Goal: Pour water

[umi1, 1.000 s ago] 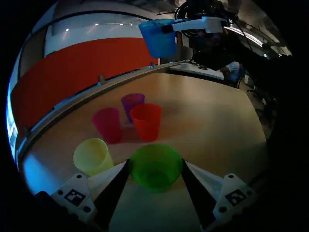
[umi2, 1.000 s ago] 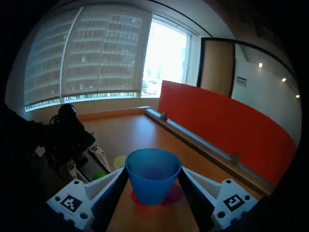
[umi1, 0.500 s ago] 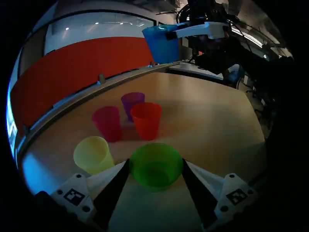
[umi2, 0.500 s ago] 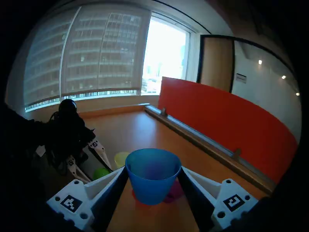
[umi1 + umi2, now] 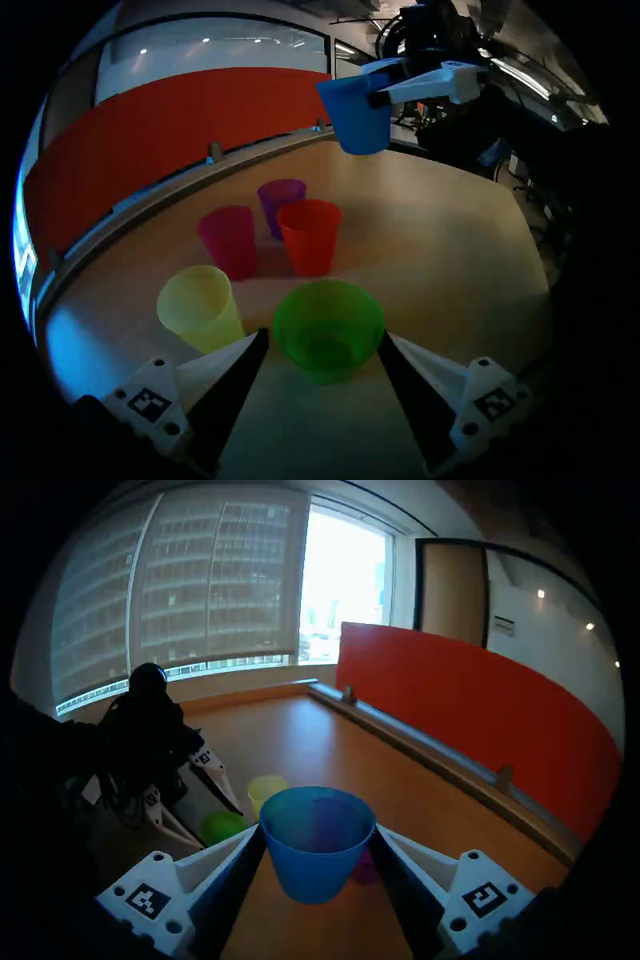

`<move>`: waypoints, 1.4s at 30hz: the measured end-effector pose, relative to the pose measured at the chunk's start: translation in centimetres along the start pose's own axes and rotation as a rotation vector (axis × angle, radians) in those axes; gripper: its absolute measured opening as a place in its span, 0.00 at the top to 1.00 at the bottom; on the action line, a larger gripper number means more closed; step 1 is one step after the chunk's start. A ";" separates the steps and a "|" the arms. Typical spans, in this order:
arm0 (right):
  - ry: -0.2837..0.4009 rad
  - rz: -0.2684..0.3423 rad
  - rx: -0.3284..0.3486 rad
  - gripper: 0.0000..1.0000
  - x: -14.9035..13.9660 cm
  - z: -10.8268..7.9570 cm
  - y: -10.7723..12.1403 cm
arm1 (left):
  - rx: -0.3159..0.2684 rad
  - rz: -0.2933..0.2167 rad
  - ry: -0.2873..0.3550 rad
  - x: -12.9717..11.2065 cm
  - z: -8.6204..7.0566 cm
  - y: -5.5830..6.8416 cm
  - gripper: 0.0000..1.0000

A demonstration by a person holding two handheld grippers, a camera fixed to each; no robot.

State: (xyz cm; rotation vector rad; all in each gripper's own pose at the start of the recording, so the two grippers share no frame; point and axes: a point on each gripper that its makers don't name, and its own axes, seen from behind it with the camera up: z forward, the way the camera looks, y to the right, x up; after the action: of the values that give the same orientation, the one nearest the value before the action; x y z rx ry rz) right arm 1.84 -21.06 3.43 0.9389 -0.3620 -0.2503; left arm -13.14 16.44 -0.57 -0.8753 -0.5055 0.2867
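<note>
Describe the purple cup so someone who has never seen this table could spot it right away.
Start at the red partition that runs along the far edge of the wooden table. In front of it stands a cluster of upright cups. The purple cup is at the back of the cluster, partly hidden behind the orange cup, with the pink cup beside it, and it is the only purple one.

Dim indoors, strong backlight.
Window [image 5: 344, 584] blown out in right gripper view; left gripper view dark, bluish; fisheye bends edges.
</note>
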 end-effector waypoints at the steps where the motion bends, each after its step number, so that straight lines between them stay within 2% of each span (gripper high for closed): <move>1: -0.005 0.001 0.003 0.09 -0.3 0.1 -0.1 | 0.001 0.002 -0.003 -0.1 -0.1 0.0 0.01; 14: -0.071 0.024 0.052 0.09 -4.7 1.6 -2.1 | 0.026 -0.007 -0.019 -1.1 -1.9 -0.3 0.01; 29: -0.151 0.022 0.100 0.09 -9.6 2.9 -4.4 | 0.063 -0.033 0.023 -0.4 -4.4 -0.8 0.01; 42: -0.209 0.020 0.134 0.09 -12.5 4.1 -5.9 | 0.080 -0.044 0.051 0.1 -5.6 -1.1 0.01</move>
State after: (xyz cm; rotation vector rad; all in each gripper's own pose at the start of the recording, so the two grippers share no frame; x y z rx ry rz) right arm -11.55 -22.92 -1.67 1.0435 -0.5862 -0.3102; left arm -10.06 12.14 -2.61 -0.7907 -0.4620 0.2425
